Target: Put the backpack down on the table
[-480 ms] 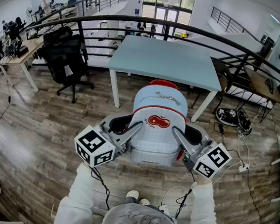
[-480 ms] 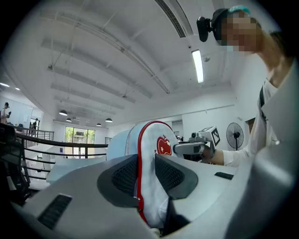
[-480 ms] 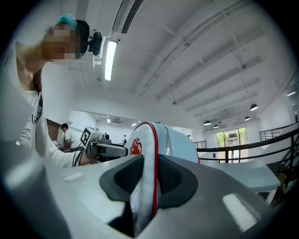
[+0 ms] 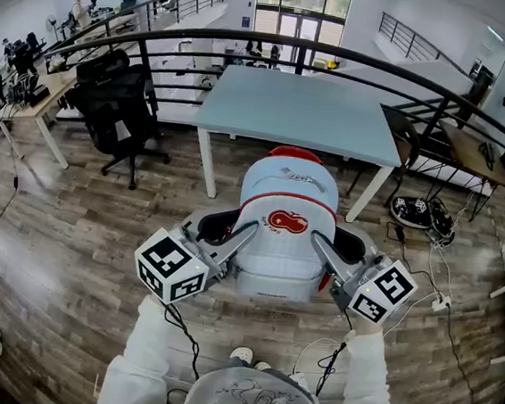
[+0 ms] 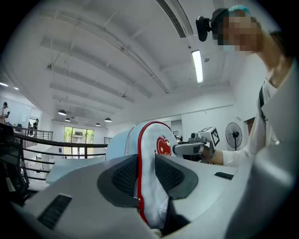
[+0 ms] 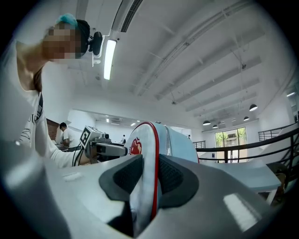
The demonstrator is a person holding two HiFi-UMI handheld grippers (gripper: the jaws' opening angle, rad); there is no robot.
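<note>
1. Your left gripper (image 4: 238,237) is clamped on the backpack's (image 4: 287,196) left side panel.
2. Your right gripper (image 4: 324,249) is clamped on its right side.
3. The backpack sits upright between both, with the table (image 4: 302,112) just beyond them.

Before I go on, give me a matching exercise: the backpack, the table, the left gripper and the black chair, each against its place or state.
Things:
1. backpack
2. table
3. left gripper
4. black chair

Places and states:
A. on the wood floor, left of the table
B. shut on the backpack's red-trimmed side
C. gripped from both sides, not yet on the table
D. light blue top, beyond the backpack

Pairs: 1-C, 2-D, 3-B, 4-A
</note>
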